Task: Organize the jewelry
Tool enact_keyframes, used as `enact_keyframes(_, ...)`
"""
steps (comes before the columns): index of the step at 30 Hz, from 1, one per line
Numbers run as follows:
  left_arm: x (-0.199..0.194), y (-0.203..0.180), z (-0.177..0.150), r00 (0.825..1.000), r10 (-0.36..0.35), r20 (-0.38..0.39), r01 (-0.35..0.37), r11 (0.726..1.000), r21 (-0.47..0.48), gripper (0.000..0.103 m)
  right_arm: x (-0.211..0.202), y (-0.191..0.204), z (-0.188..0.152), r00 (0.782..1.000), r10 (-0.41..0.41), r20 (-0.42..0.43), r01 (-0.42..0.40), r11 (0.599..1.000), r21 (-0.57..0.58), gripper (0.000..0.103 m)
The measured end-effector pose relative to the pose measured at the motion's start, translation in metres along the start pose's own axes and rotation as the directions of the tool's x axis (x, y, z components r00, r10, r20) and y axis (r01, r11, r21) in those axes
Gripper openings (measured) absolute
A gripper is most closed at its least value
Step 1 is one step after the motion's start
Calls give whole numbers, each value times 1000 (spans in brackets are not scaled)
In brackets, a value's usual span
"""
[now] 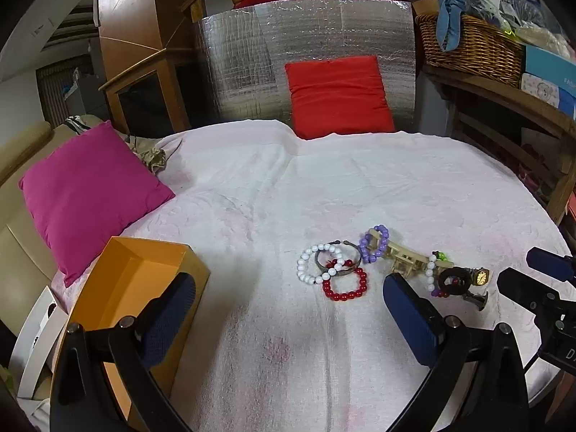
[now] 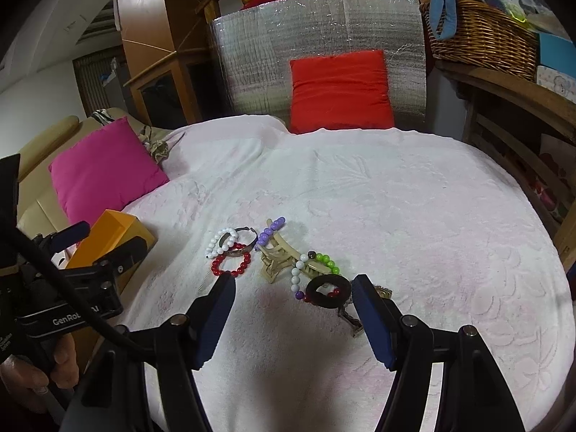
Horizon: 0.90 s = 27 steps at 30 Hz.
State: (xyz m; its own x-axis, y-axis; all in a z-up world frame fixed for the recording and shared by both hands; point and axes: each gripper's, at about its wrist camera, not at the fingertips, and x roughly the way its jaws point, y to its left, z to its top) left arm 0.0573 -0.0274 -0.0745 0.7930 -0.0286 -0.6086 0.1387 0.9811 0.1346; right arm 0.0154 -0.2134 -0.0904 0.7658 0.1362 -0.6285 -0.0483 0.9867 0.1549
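Jewelry lies in a loose row on the white towel (image 1: pixel 273 194): a white bead bracelet (image 1: pixel 306 264), a metal bangle (image 1: pixel 351 264), a red bead bracelet (image 1: pixel 361 286), a purple bead bracelet (image 1: pixel 382 241), a cream hair claw (image 1: pixel 405 261), a black ring (image 1: pixel 454 280) and a gold watch (image 1: pixel 481 276). An open orange box (image 1: pixel 133 284) sits at the left. My left gripper (image 1: pixel 288 298) hovers open just short of the bracelets, nothing between its fingers. My right gripper (image 2: pixel 293 300) is open too, its fingers either side of the black ring (image 2: pixel 328 291) without touching it.
A pink cushion (image 1: pixel 90 194) lies at the left beyond the box, and a red cushion (image 1: pixel 338 93) leans on a silver foil panel (image 1: pixel 252 57) at the back. A wicker basket (image 1: pixel 471 46) stands on a wooden shelf at the right. A hand (image 2: pixel 32 378) holds the left gripper.
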Motion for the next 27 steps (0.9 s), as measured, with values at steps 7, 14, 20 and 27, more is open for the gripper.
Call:
enact_keyframes(7, 5, 0, -2, 1000, 12, -12, -12, 1000, 1, 103, 1, 1, -1, 1000, 1, -7, -1, 1000, 0, 71)
enact_keyframes(14, 6, -3, -2, 1000, 15, -12, -15, 1000, 7, 103, 1, -5, -2, 1000, 1, -10, -1, 1000, 12, 71)
enact_keyframes(20, 7, -10, -2, 1000, 17, -14, -17, 1000, 22, 103, 0, -11, -2, 1000, 1, -7, -1, 1000, 24, 71)
enact_keyframes(27, 13, -16, -2, 1000, 15, -24, -14, 999, 32, 103, 1, -25, -4, 1000, -4, -14, 4, 999, 41, 71)
